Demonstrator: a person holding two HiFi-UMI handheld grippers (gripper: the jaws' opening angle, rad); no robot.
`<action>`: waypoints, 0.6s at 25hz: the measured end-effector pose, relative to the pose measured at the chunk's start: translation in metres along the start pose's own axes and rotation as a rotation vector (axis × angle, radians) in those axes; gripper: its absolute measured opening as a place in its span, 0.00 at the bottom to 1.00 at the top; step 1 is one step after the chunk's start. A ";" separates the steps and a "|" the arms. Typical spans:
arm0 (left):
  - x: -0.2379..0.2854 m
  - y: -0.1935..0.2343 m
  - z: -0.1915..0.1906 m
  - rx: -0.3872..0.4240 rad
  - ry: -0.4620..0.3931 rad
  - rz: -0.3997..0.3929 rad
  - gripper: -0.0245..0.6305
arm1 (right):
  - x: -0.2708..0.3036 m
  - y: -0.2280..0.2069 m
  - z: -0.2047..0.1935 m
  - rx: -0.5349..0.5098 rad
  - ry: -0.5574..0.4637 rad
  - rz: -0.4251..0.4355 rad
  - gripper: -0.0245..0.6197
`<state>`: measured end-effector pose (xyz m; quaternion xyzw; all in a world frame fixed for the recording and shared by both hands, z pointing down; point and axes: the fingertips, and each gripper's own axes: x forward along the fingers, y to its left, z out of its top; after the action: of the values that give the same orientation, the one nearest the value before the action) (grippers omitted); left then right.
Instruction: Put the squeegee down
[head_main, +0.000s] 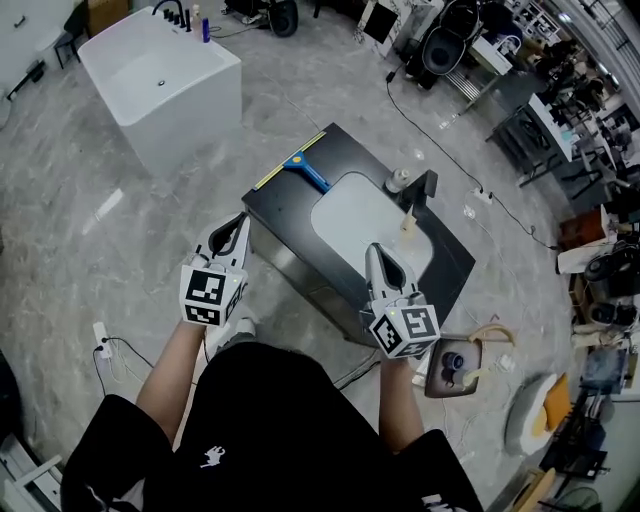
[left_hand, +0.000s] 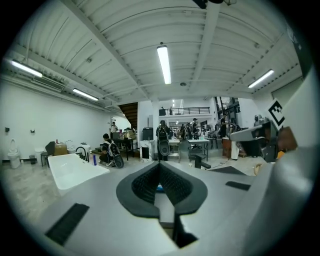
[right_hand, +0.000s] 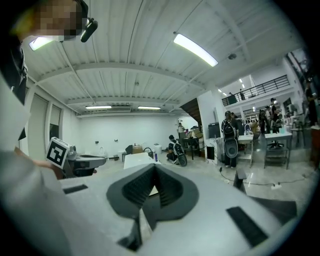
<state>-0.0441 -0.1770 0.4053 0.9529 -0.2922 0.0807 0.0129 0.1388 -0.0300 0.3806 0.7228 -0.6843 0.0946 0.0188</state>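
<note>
Both left gripper, right gripper fingers closed; squeegee on counter well beyond.

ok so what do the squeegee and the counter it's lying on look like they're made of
The squeegee: bright blue handle of even colour, probably moulded plastic; the yellowish blade strip could be rubber or plastic, too small to tell. The counter: flat black slab with a dull sheen, perhaps stone or laminate. Its basin: smooth white, likely ceramic.
</note>
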 end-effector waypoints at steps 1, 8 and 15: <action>-0.003 -0.006 0.003 0.002 -0.005 0.010 0.04 | -0.008 -0.004 0.003 0.001 -0.009 -0.002 0.04; -0.026 -0.061 0.014 0.034 0.000 0.070 0.04 | -0.062 -0.026 -0.008 0.037 -0.021 0.006 0.04; -0.047 -0.097 0.018 0.050 -0.017 0.102 0.04 | -0.094 -0.034 -0.011 0.036 -0.042 0.045 0.04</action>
<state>-0.0261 -0.0719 0.3820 0.9374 -0.3384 0.0805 -0.0177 0.1672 0.0664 0.3798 0.7092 -0.6989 0.0920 -0.0108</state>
